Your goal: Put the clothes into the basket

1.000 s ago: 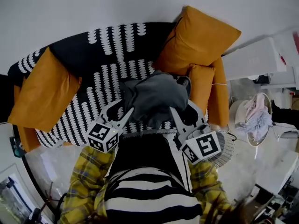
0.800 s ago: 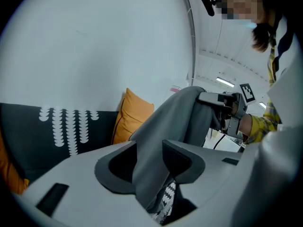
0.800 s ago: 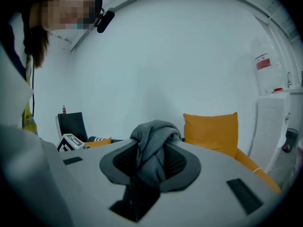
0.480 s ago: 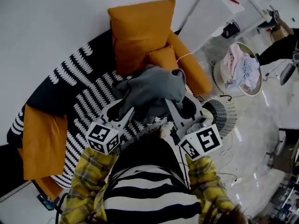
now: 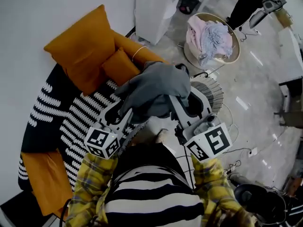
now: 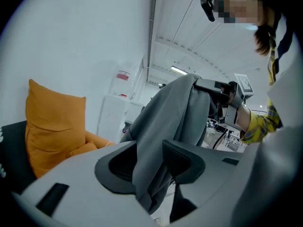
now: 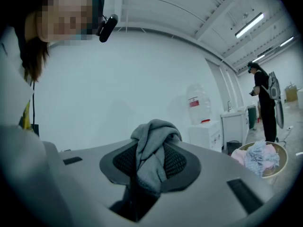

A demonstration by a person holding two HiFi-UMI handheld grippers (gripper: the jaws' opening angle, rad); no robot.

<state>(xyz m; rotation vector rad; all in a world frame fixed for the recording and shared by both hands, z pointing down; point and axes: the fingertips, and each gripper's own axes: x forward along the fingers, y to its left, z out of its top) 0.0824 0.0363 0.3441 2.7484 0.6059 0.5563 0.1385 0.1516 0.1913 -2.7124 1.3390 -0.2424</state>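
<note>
A grey garment (image 5: 154,90) hangs bunched in the air between both grippers, lifted off the sofa. My left gripper (image 5: 127,111) is shut on one side of it; in the left gripper view the grey cloth (image 6: 163,126) runs down between the jaws. My right gripper (image 5: 174,103) is shut on the other side, with a twisted fold of the garment (image 7: 151,157) pinched between its pads. The round basket (image 5: 190,56) stands on the floor at the upper right and holds pink and pale blue clothes (image 5: 208,37). It also shows at the right edge of the right gripper view as the basket (image 7: 281,150).
An orange sofa cushion (image 5: 83,46) and a black-and-white patterned throw (image 5: 57,112) lie at the left. A white cabinet (image 5: 154,6) stands beyond the sofa. A wire fan guard (image 5: 210,93) sits on the floor by my right gripper. Another person (image 7: 265,103) stands beyond the basket.
Both grippers have swung with the grey garment away from the sofa toward the floor side. The basket has come from the right edge toward the upper middle of the head view.
</note>
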